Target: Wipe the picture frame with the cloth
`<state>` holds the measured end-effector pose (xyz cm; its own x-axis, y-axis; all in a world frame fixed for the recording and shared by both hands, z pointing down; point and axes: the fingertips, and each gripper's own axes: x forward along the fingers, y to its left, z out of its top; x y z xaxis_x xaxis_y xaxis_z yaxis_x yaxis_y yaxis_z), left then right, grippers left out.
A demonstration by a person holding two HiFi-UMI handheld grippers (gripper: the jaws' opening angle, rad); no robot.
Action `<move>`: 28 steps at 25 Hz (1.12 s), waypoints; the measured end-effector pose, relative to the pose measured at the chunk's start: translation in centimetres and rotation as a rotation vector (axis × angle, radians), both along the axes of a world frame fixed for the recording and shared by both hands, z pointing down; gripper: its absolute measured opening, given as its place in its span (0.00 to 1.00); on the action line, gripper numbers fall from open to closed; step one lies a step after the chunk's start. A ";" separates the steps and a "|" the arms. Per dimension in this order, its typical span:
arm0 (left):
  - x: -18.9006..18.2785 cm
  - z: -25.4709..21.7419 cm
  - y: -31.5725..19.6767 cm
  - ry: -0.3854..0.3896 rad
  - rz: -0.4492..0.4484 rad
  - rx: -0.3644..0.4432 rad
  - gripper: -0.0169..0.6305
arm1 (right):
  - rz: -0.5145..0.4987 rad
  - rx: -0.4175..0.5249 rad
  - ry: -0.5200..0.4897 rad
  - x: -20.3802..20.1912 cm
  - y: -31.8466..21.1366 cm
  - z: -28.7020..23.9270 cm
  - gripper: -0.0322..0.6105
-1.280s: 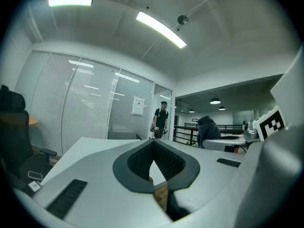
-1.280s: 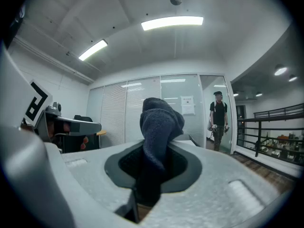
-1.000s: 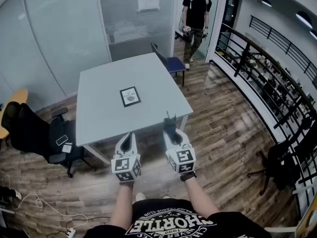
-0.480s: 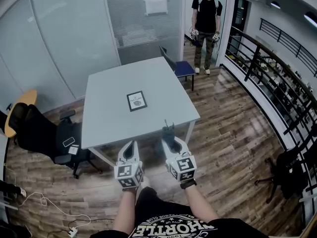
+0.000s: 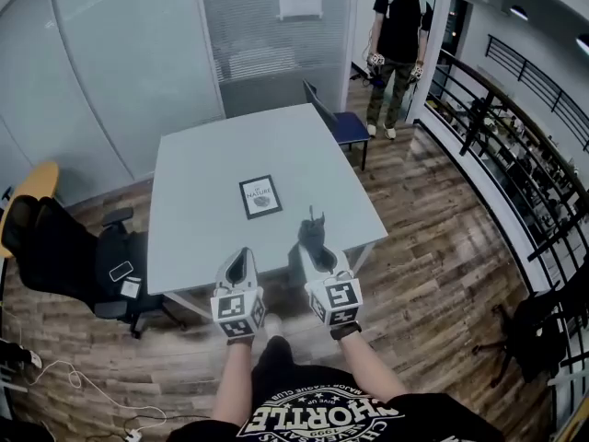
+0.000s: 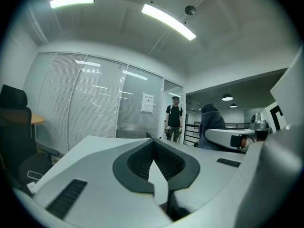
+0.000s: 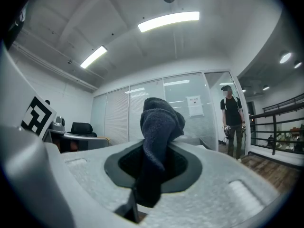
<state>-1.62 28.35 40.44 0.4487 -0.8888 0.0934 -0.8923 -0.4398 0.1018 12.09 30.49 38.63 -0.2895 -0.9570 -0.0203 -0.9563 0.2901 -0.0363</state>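
A small black picture frame [image 5: 260, 196] lies flat near the middle of the grey table [image 5: 193, 168]. My right gripper [image 5: 313, 235] is shut on a dark grey cloth [image 5: 311, 226], which sticks up between its jaws [image 7: 159, 132]. My left gripper [image 5: 238, 263] is shut with nothing in it; its pads [image 6: 142, 158] meet at the tips. Both grippers hover at the table's near edge, well short of the frame.
A blue chair [image 5: 337, 124] stands at the table's far right corner and a black office chair [image 5: 64, 256] at its left. A person [image 5: 398, 40] stands in the doorway beyond. A black railing [image 5: 515, 155] runs along the right over the wooden floor.
The view has moved closer to the table. Both grippers now reach its near edge, still with the cloth in the right one. The person in the doorway has stepped slightly right.
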 end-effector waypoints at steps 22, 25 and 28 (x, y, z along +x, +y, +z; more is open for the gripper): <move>-5.8 4.3 -25.4 0.056 0.053 -0.147 0.03 | 0.026 -0.145 0.051 -7.0 -26.2 3.2 0.16; -5.3 6.6 -27.0 0.040 0.057 -0.206 0.03 | 0.031 -0.190 0.035 -6.4 -27.6 5.0 0.16; -4.1 8.5 -28.5 0.021 0.058 -0.250 0.03 | 0.014 -0.222 0.024 -5.4 -29.6 6.3 0.17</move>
